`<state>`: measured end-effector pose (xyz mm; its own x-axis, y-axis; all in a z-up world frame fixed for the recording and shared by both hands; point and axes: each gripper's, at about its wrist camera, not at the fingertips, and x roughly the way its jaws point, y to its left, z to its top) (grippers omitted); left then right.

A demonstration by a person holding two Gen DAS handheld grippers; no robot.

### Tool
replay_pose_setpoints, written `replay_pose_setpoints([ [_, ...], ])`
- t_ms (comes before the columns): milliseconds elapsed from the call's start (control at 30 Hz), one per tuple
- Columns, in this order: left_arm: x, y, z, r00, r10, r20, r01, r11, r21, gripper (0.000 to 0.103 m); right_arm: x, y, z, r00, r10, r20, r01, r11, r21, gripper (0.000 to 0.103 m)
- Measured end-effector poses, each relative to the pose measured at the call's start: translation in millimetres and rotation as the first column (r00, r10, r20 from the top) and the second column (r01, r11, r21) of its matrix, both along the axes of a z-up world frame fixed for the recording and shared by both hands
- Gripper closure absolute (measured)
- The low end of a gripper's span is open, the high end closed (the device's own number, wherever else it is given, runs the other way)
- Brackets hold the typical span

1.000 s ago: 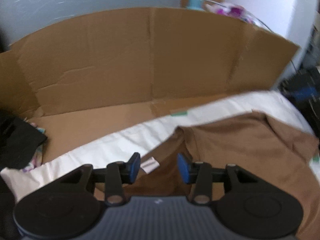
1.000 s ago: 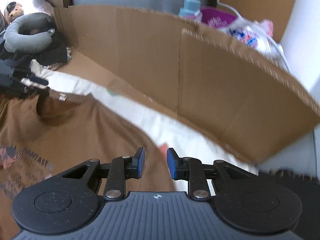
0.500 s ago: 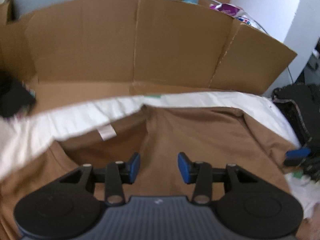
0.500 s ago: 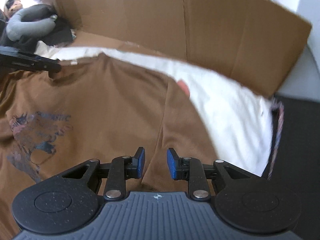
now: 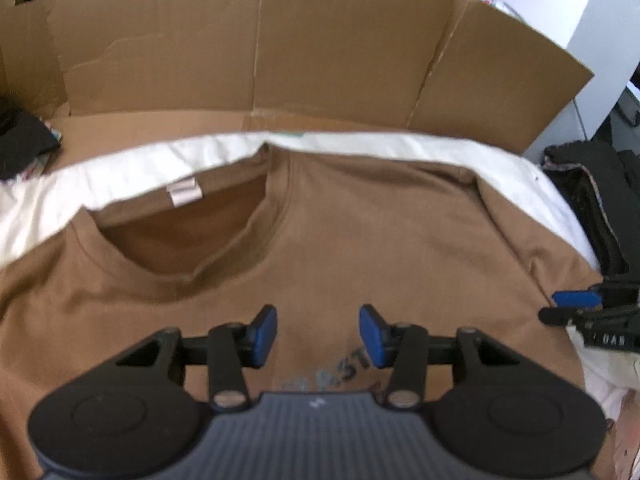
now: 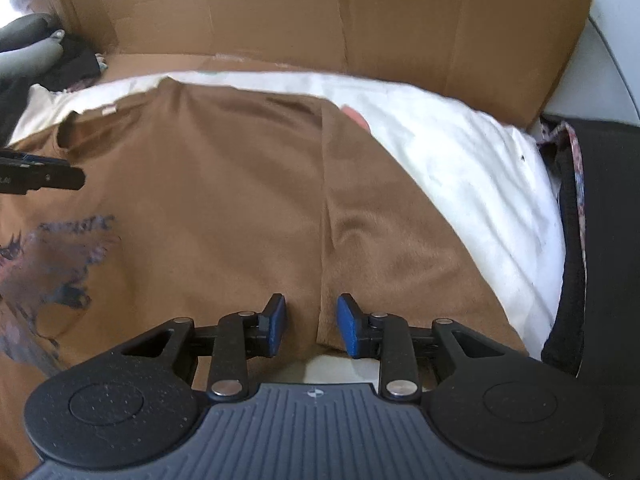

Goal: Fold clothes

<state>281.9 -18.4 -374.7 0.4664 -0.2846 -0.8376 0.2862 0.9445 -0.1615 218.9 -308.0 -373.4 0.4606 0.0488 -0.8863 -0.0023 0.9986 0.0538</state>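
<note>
Left wrist view: left tool [image 5: 318, 330] opening, nothing between its pads, over brown cotton T-shirt [image 5: 360, 220] lying flat on white sheet [image 5: 48, 196]. Right tool [image 6: 311, 324] parted, empty, above sleeve seam. Cloth soft, light, limp; likely best pinched at shoulder or sleeve edge.

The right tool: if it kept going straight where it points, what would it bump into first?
Most likely the brown T-shirt, near its sleeve seam. The right tool points steeply down with nothing between its open fingers; depth is hard to judge.

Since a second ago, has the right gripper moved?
Yes. The right gripper came down toward the brown shirt; the cardboard wall has slid up its view.
</note>
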Motion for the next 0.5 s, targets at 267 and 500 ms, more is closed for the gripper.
replay_pose_setpoints([
  [267,-5.1,2.5,-7.7,1.000,0.017,-0.021,-0.017,1.000,0.016,0.055,2.0,-31.6,21.3,0.997,-0.014,0.071,0.013,1.000,0.002,0.102],
  [500,-4.2,3.8,-8.7,0.999,0.023,-0.022,-0.023,1.000,0.000,0.055,18.4,-70.6,37.0,0.992,-0.052,0.115,0.055,0.998,-0.020,0.102],
])
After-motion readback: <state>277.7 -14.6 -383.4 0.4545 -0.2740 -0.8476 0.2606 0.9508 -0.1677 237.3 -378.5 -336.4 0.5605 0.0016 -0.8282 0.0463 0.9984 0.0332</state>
